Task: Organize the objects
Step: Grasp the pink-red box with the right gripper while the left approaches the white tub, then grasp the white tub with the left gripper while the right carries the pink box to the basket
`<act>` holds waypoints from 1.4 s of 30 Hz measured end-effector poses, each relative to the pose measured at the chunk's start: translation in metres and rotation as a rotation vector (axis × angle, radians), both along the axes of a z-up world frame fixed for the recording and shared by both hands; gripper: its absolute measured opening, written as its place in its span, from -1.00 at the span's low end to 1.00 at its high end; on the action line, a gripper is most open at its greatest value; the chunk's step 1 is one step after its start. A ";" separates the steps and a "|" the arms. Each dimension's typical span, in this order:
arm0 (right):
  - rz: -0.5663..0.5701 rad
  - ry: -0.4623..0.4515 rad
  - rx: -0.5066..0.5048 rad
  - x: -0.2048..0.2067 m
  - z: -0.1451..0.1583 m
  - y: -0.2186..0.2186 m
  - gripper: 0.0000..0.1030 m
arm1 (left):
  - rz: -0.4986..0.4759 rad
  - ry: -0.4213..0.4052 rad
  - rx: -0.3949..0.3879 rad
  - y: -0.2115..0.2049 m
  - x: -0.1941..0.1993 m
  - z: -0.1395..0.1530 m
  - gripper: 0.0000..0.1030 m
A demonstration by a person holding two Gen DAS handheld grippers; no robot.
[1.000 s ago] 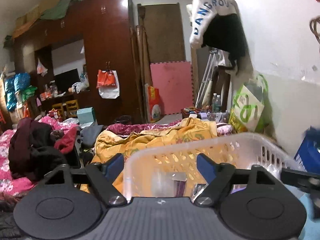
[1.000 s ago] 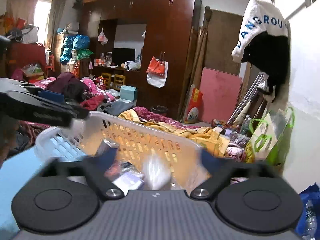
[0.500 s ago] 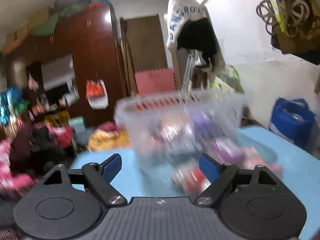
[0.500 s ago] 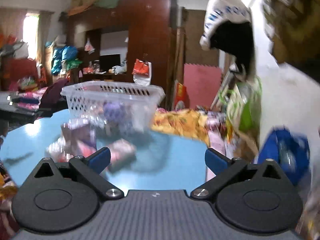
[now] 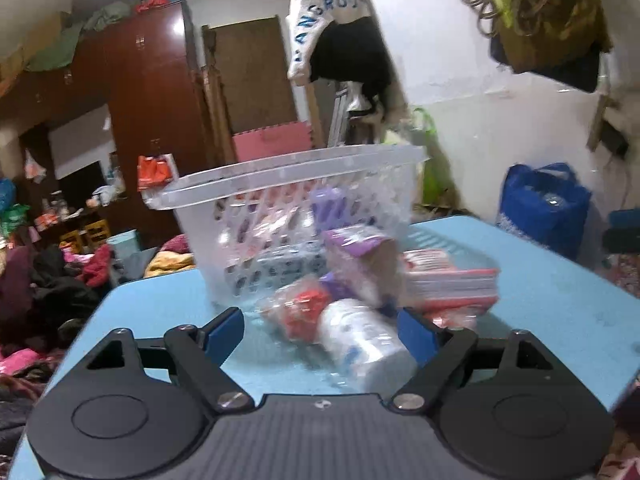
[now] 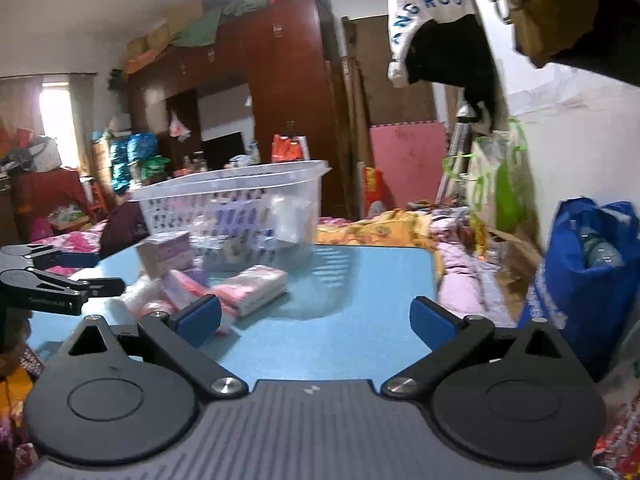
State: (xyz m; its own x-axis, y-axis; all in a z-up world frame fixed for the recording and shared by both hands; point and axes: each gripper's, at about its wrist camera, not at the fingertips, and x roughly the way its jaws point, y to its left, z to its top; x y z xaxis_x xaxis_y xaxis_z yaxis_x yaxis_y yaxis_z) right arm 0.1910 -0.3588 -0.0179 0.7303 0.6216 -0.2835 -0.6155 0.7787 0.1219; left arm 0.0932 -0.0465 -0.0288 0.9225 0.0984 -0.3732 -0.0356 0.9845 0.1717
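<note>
A clear plastic basket (image 5: 288, 184) with several packets inside stands on a blue table (image 5: 560, 300). In front of it lie a purple box (image 5: 352, 240), a red and white packet (image 5: 304, 304), a white soft pack (image 5: 360, 344) and a flat pink and red package (image 5: 448, 280). My left gripper (image 5: 320, 334) is open and low over the table, with the white pack lying between its fingers, untouched. My right gripper (image 6: 316, 318) is open over bare table, to the right of the pile. In the right wrist view the basket (image 6: 240, 200) and the left gripper (image 6: 60, 280) also show.
A blue bag (image 6: 592, 264) holding a bottle stands on the floor right of the table. Behind the table is a bed (image 6: 400, 224) heaped with bedding and clothes, and a dark wardrobe (image 6: 288, 100). The table's right edge (image 6: 434, 280) is close.
Both grippers have drawn back from the basket's rim and dropped lower. The basket now stands farther ahead on the blue table, with the loose packets in front of it.
</note>
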 end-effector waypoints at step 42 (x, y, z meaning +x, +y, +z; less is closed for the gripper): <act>0.202 -0.053 -0.264 -0.010 -0.001 0.099 -0.35 | 0.081 0.083 0.122 -0.008 0.029 -0.020 -0.08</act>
